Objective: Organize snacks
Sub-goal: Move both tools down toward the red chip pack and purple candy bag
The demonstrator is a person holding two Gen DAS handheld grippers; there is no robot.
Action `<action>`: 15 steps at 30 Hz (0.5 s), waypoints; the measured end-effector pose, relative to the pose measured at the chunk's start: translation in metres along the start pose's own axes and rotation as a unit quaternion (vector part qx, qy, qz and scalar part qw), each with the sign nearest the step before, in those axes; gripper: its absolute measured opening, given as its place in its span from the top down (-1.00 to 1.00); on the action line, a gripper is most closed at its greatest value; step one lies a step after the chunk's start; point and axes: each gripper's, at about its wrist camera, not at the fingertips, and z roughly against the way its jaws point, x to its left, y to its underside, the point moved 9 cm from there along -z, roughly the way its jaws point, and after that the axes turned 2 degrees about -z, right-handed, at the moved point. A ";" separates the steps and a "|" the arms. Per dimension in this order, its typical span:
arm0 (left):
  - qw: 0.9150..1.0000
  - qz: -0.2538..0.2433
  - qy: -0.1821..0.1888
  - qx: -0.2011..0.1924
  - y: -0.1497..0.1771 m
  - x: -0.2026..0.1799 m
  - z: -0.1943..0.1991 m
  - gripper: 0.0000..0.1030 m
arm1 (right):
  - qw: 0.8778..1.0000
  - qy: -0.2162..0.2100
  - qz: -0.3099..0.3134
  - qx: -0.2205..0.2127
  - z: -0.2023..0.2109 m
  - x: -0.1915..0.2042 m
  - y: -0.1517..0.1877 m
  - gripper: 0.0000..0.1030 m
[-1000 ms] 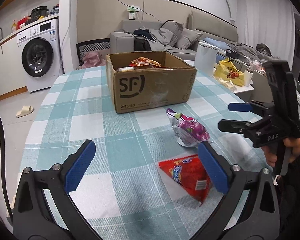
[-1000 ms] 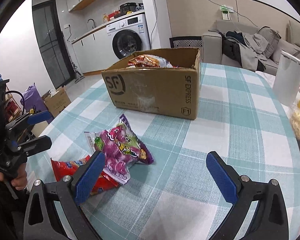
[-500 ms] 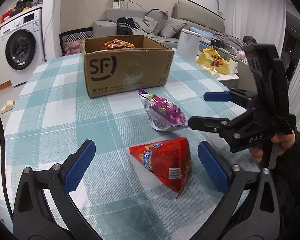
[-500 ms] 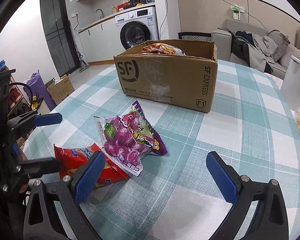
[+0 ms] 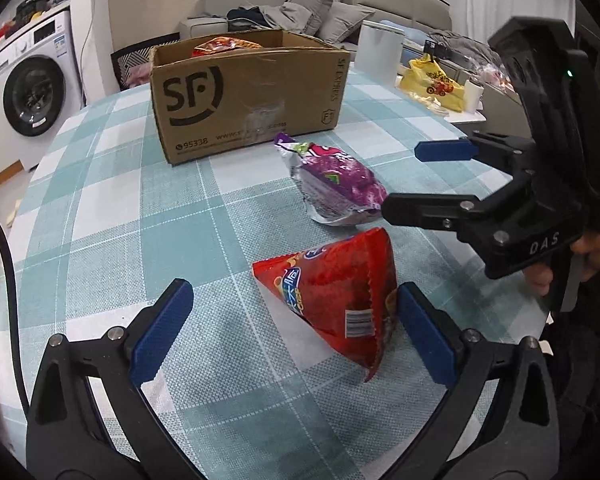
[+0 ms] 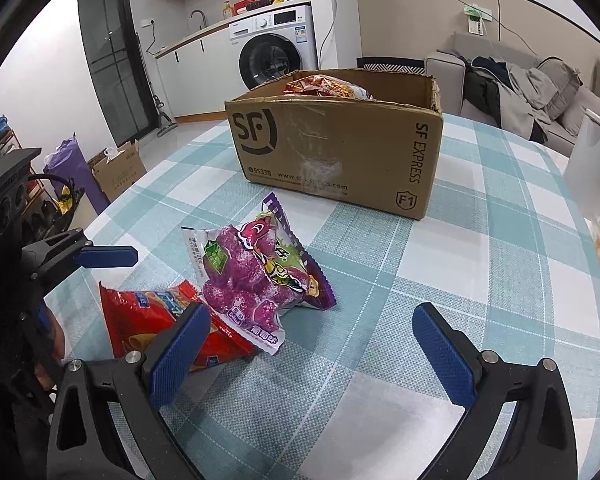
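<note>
Over the last second you have brought both grippers in close. The left gripper now straddles the red snack bag at lower centre of its view, jaws wide open, gripping nothing. Your right gripper hangs open just short of the purple snack bag lying mid-frame on the table. The cardboard box behind already holds one packet, so both pickups look ready.
</note>
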 end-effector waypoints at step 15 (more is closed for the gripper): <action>0.999 0.036 -0.032 -0.003 -0.001 0.041 -0.006 -0.89 | 1.000 -0.017 0.005 0.023 -0.019 0.014 -0.004 -0.99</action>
